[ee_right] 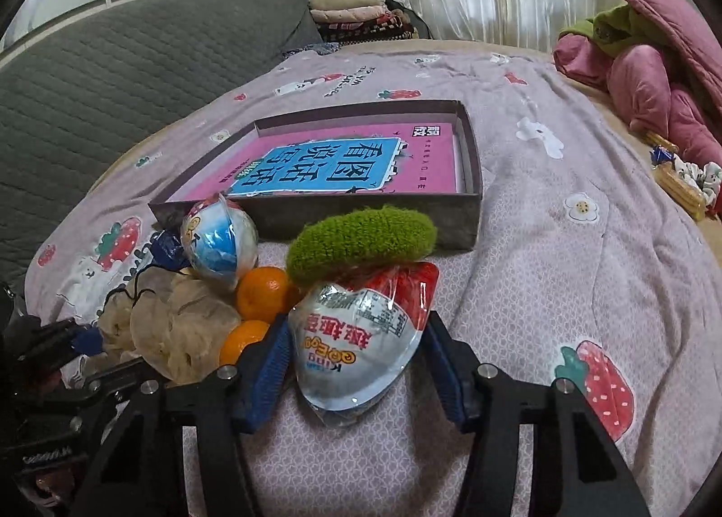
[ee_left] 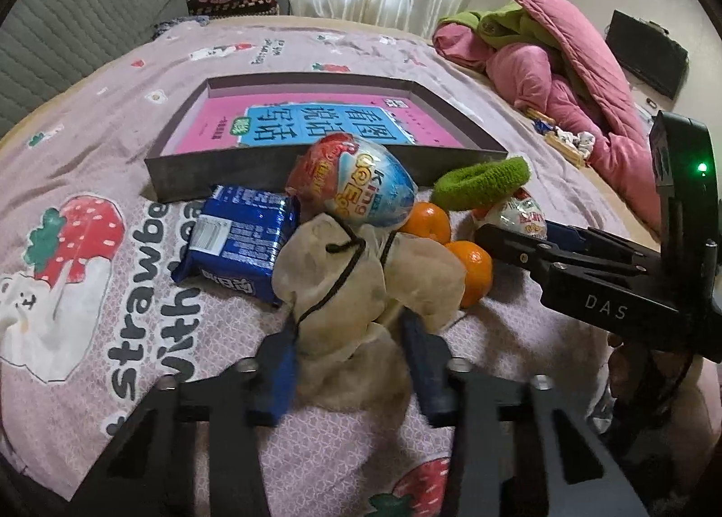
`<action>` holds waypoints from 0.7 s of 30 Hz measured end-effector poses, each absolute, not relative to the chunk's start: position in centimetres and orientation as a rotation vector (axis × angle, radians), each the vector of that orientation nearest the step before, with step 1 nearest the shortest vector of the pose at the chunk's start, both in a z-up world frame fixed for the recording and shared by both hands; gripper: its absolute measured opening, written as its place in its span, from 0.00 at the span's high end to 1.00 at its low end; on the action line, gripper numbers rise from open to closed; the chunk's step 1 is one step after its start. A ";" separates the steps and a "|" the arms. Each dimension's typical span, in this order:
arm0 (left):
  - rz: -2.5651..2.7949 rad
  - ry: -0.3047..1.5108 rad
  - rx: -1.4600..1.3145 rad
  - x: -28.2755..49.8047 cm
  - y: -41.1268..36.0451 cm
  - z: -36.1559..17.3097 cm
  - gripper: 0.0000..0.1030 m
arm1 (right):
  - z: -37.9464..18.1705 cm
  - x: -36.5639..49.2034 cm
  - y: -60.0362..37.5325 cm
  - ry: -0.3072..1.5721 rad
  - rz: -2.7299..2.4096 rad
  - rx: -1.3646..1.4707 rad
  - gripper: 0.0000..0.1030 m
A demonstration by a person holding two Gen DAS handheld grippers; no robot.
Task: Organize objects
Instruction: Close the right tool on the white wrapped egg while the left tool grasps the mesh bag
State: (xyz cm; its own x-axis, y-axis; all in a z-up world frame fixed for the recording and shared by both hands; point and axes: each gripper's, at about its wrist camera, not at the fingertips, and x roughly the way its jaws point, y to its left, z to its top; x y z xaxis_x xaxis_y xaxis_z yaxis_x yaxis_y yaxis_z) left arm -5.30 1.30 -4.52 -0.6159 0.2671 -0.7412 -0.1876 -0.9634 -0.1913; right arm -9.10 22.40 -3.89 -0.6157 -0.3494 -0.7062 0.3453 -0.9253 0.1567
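Lilac strawberry-print bedspread (ee_right: 564, 156) carries everything we see. Near its middle sits a shallow grey box (ee_right: 471, 183) with a pink book (ee_right: 433, 174) lying flat inside. Against the box's near wall lies a cluster: blue snack packet (ee_left: 239, 241), foil egg toy (ee_left: 361, 183), two oranges (ee_left: 428, 223), green knitted band (ee_right: 361, 241), beige drawstring pouch (ee_left: 361, 286), and a second foil egg packet (ee_right: 361, 350).

Our left hand-held gripper (ee_left: 349, 363) has its blue pads pressed into the pouch's lower end, partly closed on the cloth.

Our right hand-held gripper (ee_right: 356, 368) stands about half closed around the second egg packet; its left pad touches the wrapper, the right pad looks just at its edge, so we cannot tell if the grip is firm.
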 end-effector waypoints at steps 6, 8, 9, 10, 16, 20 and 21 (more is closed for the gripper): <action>2.594 -0.185 -1.175 -4.9 1.0 -4.0 0.83 | -3.5 -8.2 22.5 -0.005 -2.520 1.063 0.44; 2.601 -0.197 -1.150 -4.7 0.7 -3.6 0.84 | -3.3 -7.9 22.6 -0.016 -2.514 1.049 0.45; 2.603 -0.204 -1.141 -4.6 0.6 -3.5 0.84 | -3.3 -7.7 22.8 -0.026 -2.506 1.041 0.45; 2.606 -0.208 -1.129 -4.5 0.6 -3.2 0.85 | -3.3 -7.6 22.9 -0.033 -2.501 1.039 0.45; 2.642 -0.195 -1.018 -3.8 0.1 -1.3 0.85 | -2.9 -6.7 23.2 -0.055 -2.494 1.012 0.45; 2.657 -0.206 -0.980 -3.3 -0.5 -0.6 0.85 | -2.4 -6.1 23.7 -0.084 -2.494 0.981 0.45; 2.656 -0.208 -0.981 -3.3 -0.6 -0.5 0.85 | -2.4 -6.0 23.9 -0.091 -2.489 0.984 0.45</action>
